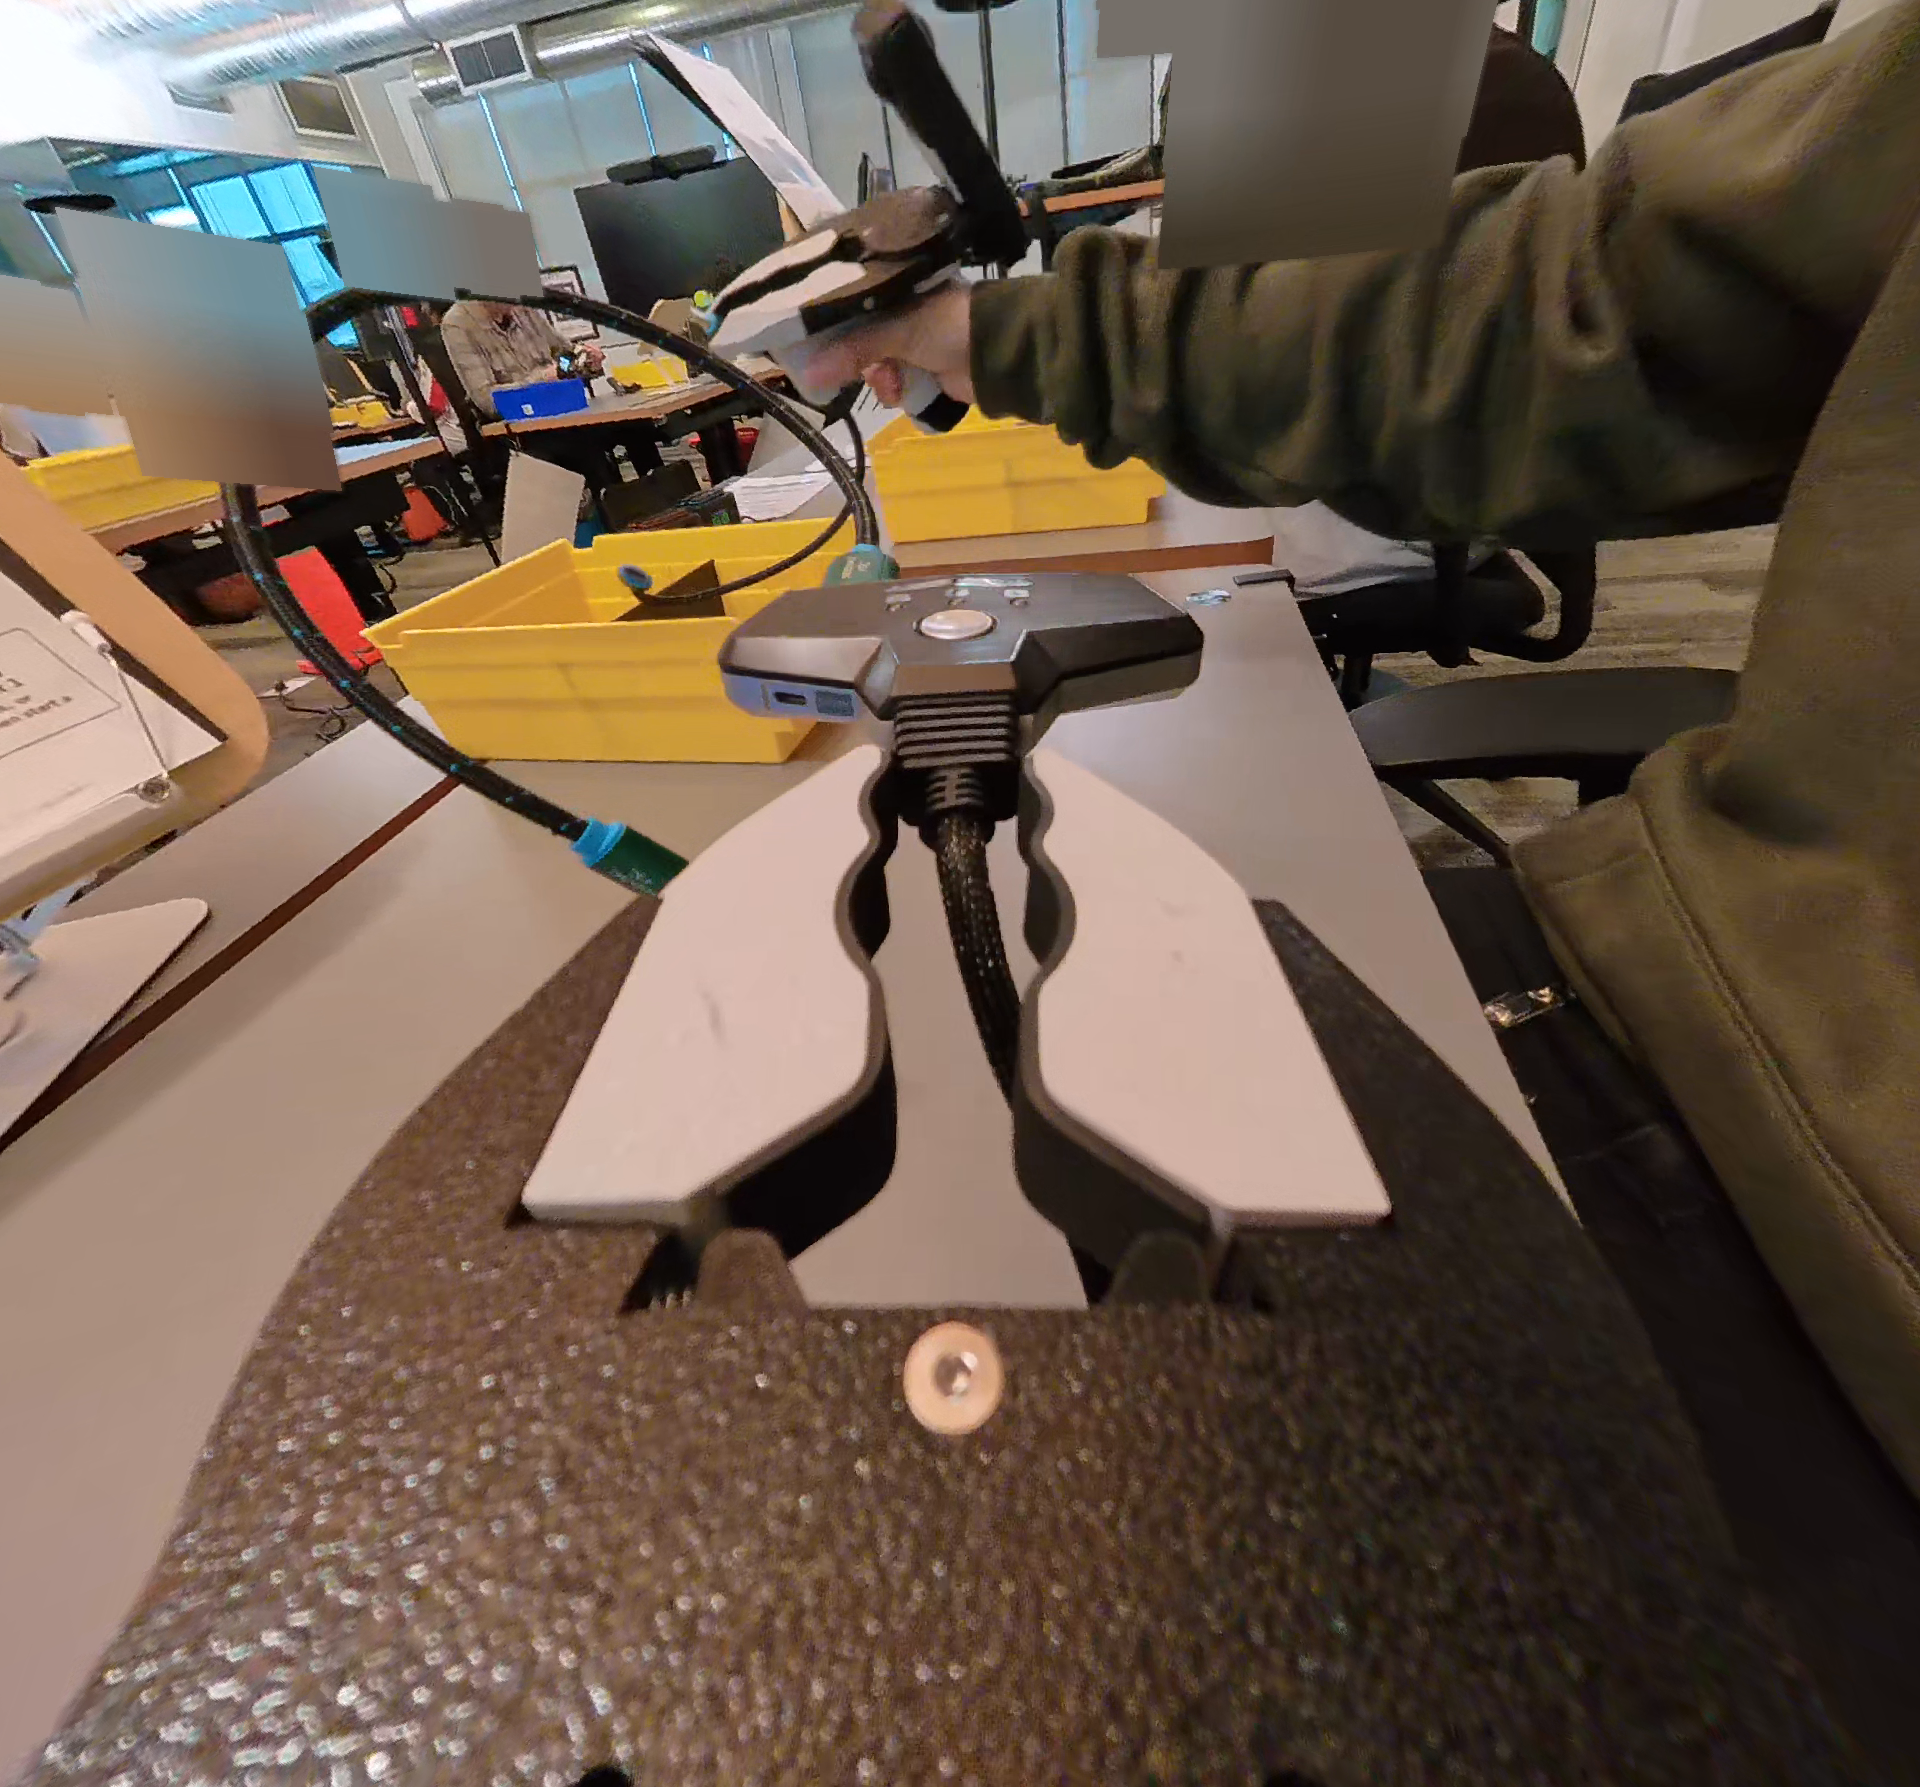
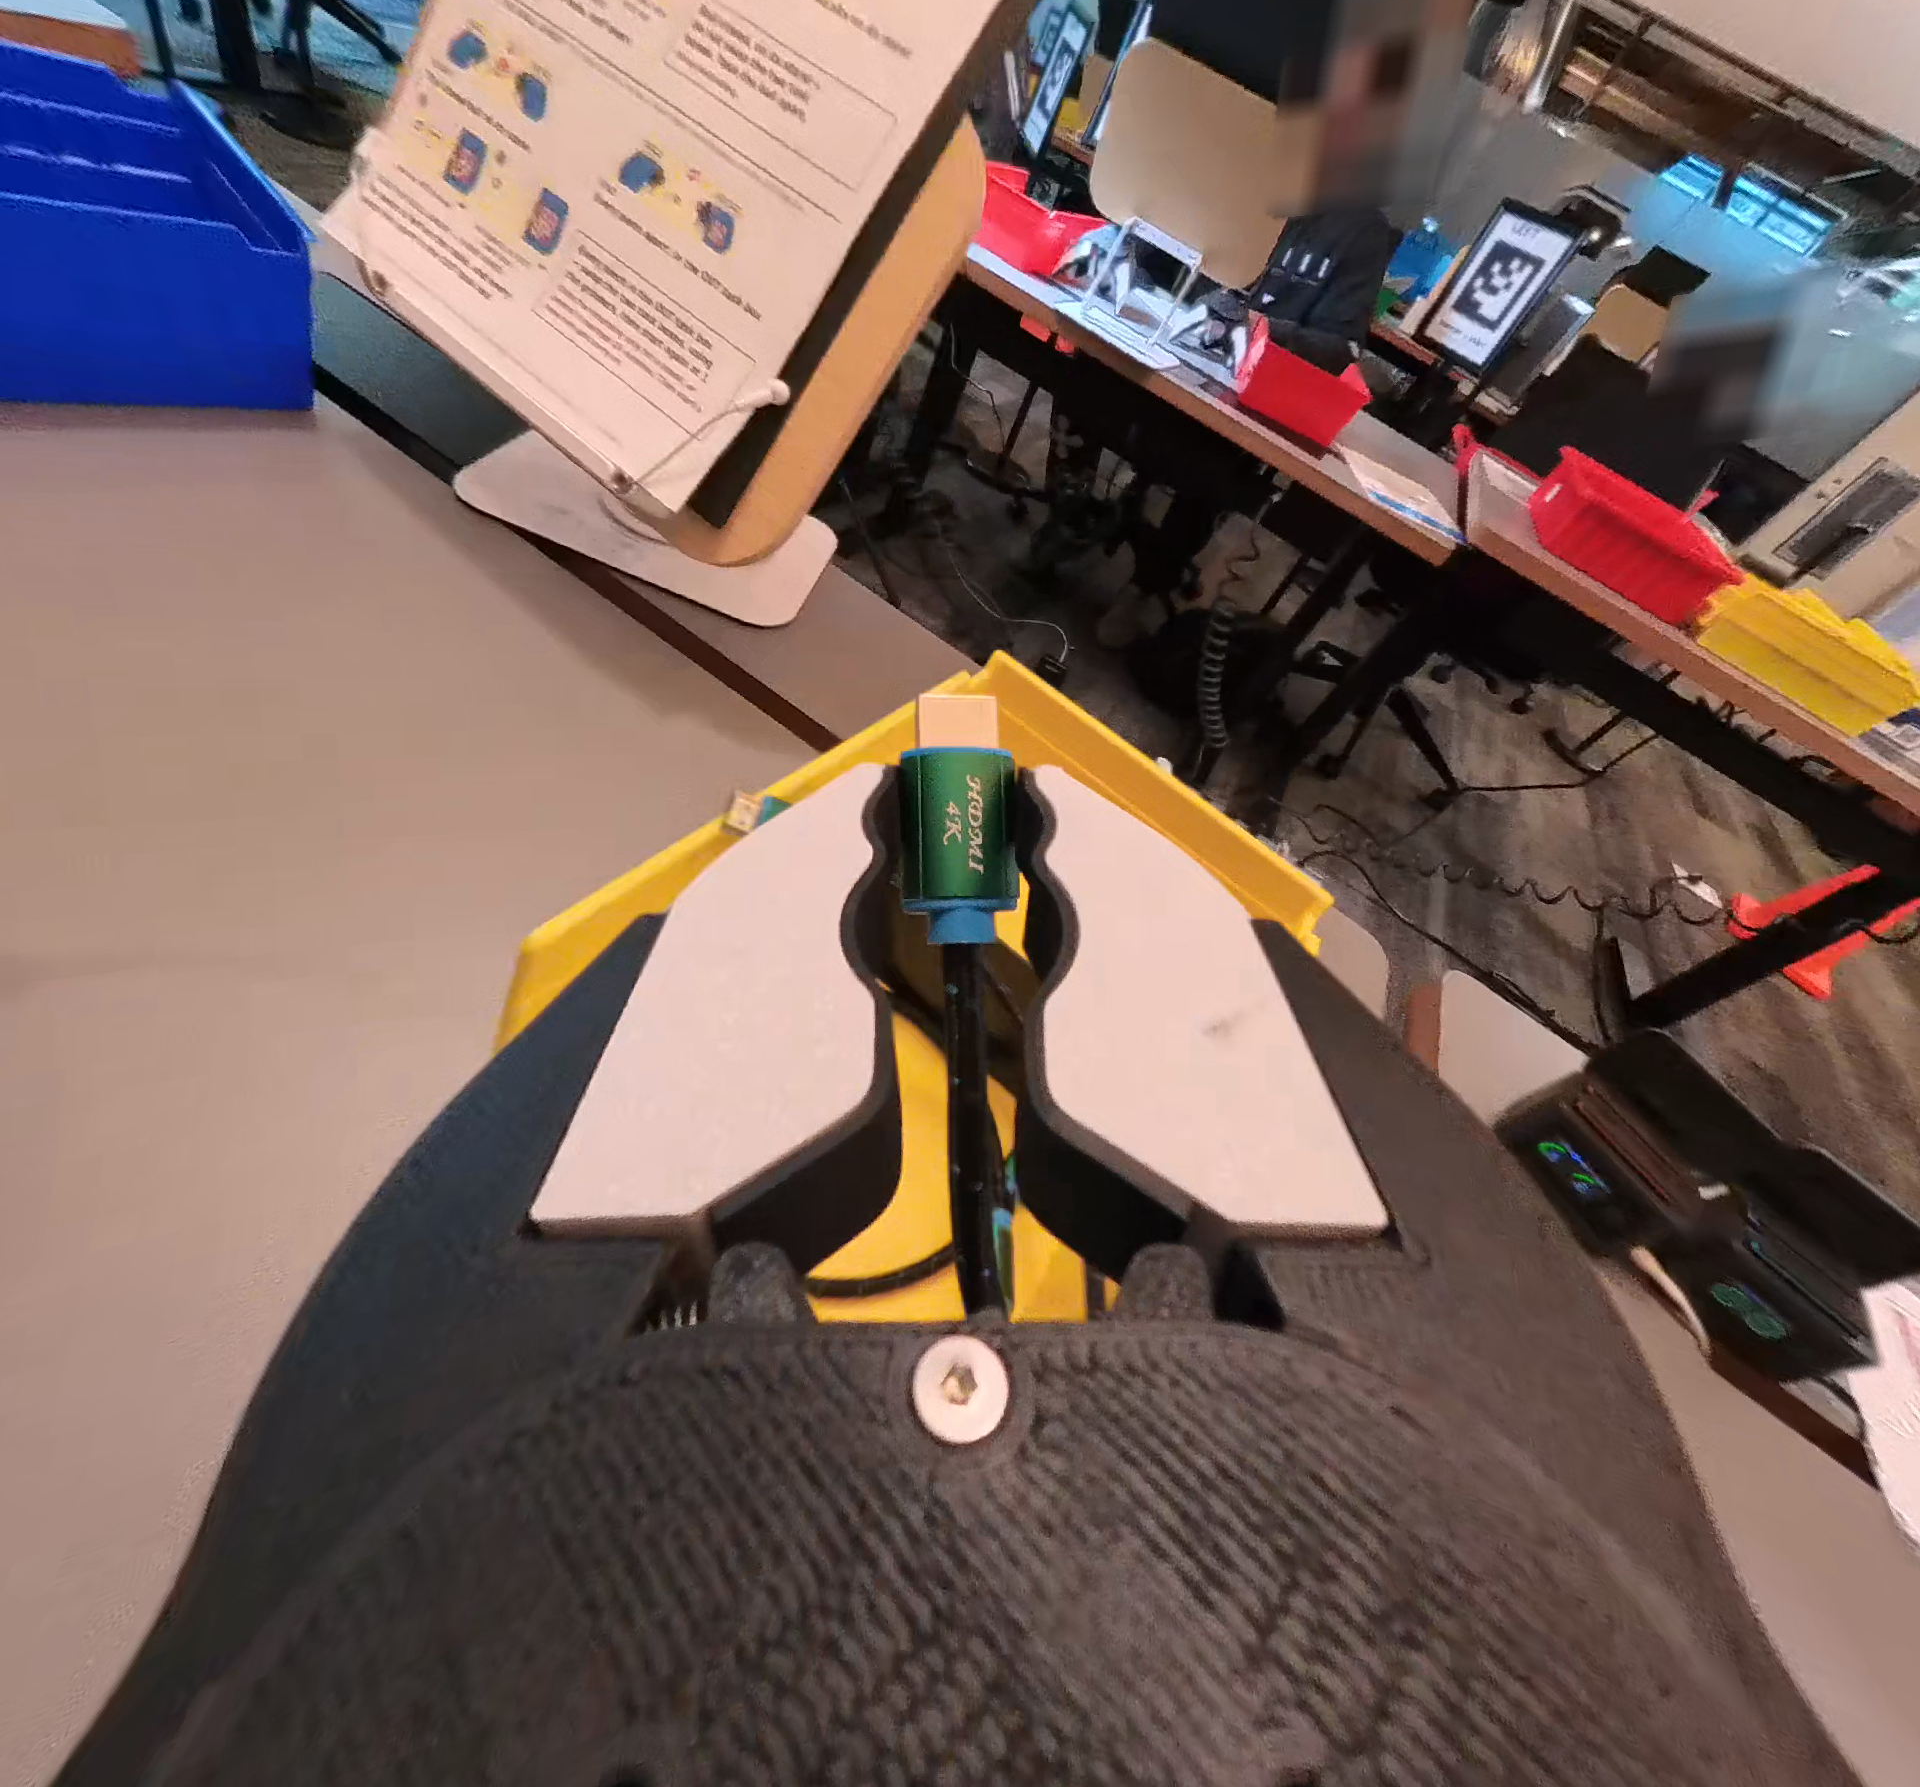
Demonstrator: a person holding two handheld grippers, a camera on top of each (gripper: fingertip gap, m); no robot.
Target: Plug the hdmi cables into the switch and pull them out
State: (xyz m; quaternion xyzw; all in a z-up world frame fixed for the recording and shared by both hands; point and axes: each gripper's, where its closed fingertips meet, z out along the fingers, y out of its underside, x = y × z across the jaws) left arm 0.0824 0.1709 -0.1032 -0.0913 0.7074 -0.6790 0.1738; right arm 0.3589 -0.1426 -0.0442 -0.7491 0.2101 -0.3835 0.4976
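Observation:
The black HDMI switch [image 1: 961, 641] with a round button lies on the grey table [image 1: 312, 1062]. My left gripper [image 1: 954, 781] is shut on the switch's ribbed cable neck [image 1: 954, 740]. One green HDMI plug [image 1: 629, 867] lies on the table to the left; its braided cable [image 1: 312, 657] loops up and over to a second green plug [image 1: 862, 565] at the switch's far side. My right gripper [image 2: 954, 792] is shut on another green HDMI plug [image 2: 956, 833], gold tip forward, held in the air above a yellow bin [image 2: 1143, 781]. It also shows in the left wrist view [image 1: 831, 283], raised behind the switch.
A yellow bin [image 1: 582, 688] stands just behind-left of the switch, another [image 1: 1008, 480] farther back. A paper stand [image 2: 665, 179] and a blue bin [image 2: 135, 262] stand on the table's left. The table edge and an office chair [image 1: 1538, 729] are at the right.

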